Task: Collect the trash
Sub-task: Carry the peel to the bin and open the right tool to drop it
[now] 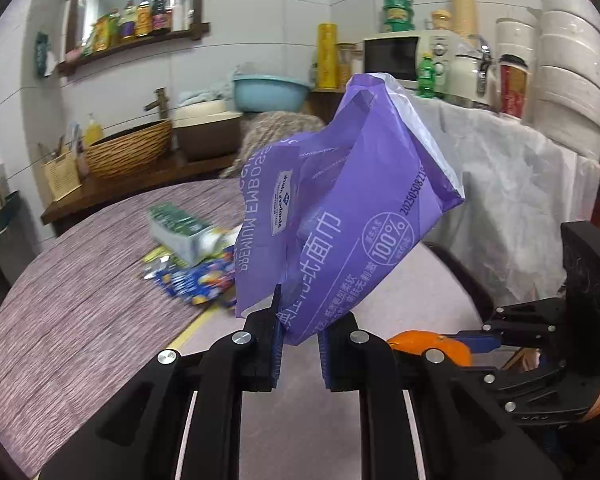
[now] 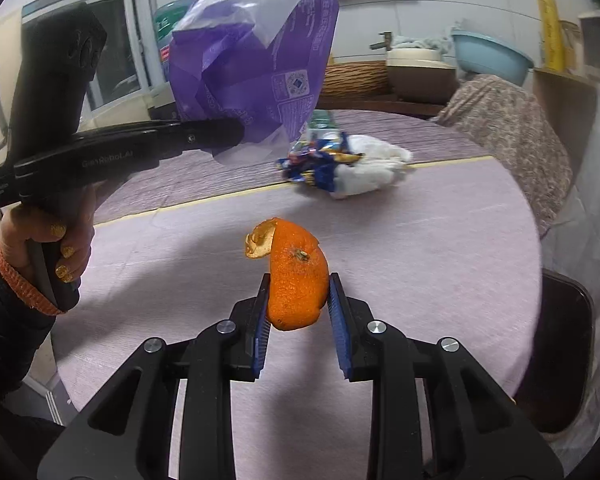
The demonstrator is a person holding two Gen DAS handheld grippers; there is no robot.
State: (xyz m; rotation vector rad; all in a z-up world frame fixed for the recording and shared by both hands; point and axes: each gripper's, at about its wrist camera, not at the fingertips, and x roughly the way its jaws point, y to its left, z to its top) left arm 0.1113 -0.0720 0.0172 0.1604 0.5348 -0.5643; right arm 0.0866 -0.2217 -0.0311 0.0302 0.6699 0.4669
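Observation:
My left gripper (image 1: 298, 326) is shut on the lower edge of a purple plastic bag (image 1: 340, 208) and holds it upright above the round table (image 1: 80, 300); the bag's mouth faces up. The bag also shows in the right wrist view (image 2: 256, 60), held by the left gripper (image 2: 236, 134). My right gripper (image 2: 298, 300) is shut on an orange peel (image 2: 298, 280) above the table (image 2: 440, 260); the peel also shows at the right in the left wrist view (image 1: 428, 346). More trash lies farther on the table: a green carton (image 1: 180, 232), a blue wrapper (image 2: 316, 160) and crumpled white tissue (image 2: 376, 172).
A fabric-covered chair (image 2: 512, 128) stands behind the table. A dark chair (image 2: 560, 352) is at the right edge. A counter with a woven basket (image 1: 128, 152) and blue basin (image 1: 268, 92) runs along the wall. A covered shelf with a microwave (image 1: 396, 56) is at the right.

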